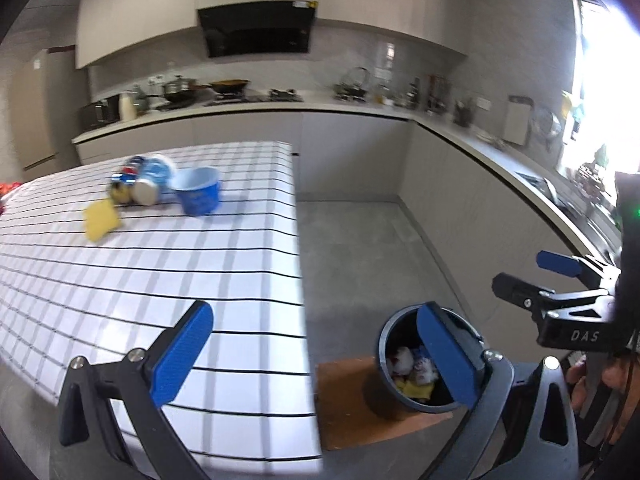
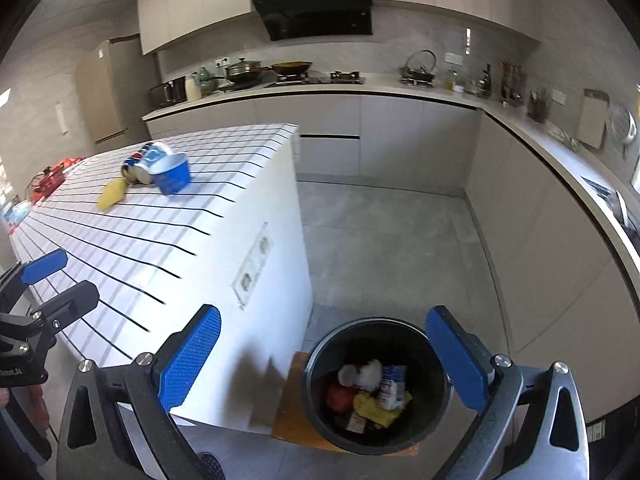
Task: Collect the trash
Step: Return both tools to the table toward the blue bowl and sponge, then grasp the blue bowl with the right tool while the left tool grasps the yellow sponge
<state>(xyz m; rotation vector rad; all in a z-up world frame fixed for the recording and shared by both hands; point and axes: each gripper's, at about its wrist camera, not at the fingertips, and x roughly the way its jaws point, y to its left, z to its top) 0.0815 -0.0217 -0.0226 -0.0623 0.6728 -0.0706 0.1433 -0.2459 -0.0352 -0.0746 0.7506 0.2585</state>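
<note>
Daylight pours in from a window (image 1: 604,92) at the right edge of the left wrist view, blown out to white glare, and leaves the rest of the kitchen evenly bright. The left view is softly blurred throughout, the items on the checked desk (image 1: 224,264) smeared; the right view is sharper. Both bend straight lines strongly toward dark, vignetted corners, and a shadow falls on the desk's white side (image 2: 256,384).

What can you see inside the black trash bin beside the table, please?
The black trash bin already holds crumpled white paper, a white-and-blue wrapper, something red and a yellow piece. Whatever lies beneath that pile is covered, and the near wall hides the bottom.
</note>
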